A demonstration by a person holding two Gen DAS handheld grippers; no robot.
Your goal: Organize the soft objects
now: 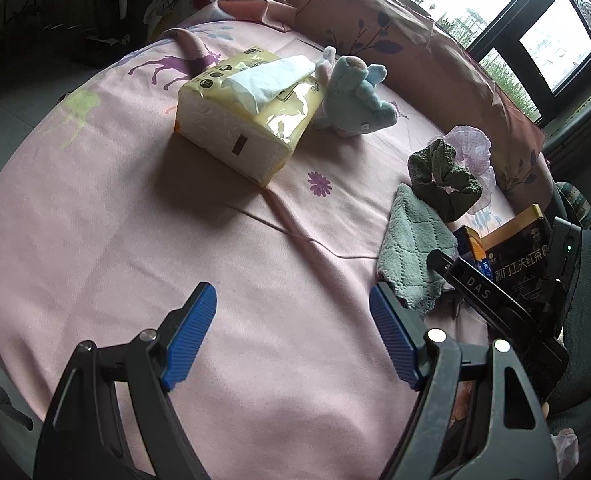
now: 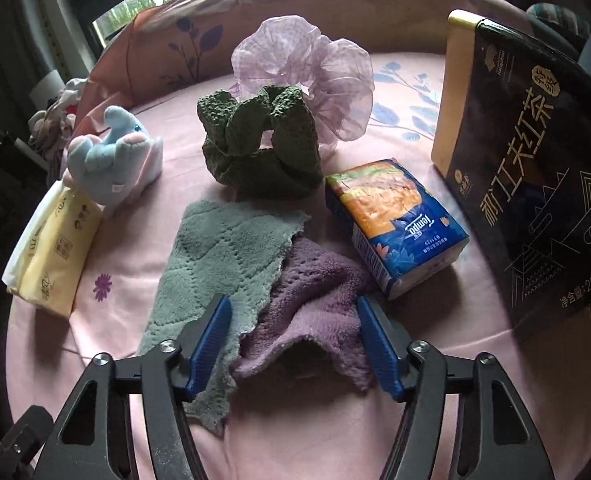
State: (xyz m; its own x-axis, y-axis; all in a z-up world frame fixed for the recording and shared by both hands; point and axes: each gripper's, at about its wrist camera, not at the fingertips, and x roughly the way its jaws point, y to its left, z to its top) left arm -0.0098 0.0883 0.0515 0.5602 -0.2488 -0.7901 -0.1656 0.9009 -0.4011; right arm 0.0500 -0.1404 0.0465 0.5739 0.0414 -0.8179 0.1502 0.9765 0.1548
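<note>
Our right claw [image 2: 293, 338] is spread wide, hovering over the purple cloth [image 2: 311, 304], which lies crumpled on the bed sheet [image 2: 107, 248] w/ the grey cloth [image 2: 215, 256] overlapping. We'd pinch purple only. Left claw [image 1: 293, 334] spread, empty.

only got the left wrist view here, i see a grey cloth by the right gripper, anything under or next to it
Observer: Yes, a purple cloth lies beside the grey cloth, its edge tucked under the grey one.
Operator: is the right gripper on it
Observer: The right gripper is open, with the purple cloth between its fingers and nothing clamped.
Operator: that blue thing by the black box
Observer: It's a blue and orange tissue pack lying flat just right of the purple cloth.
</note>
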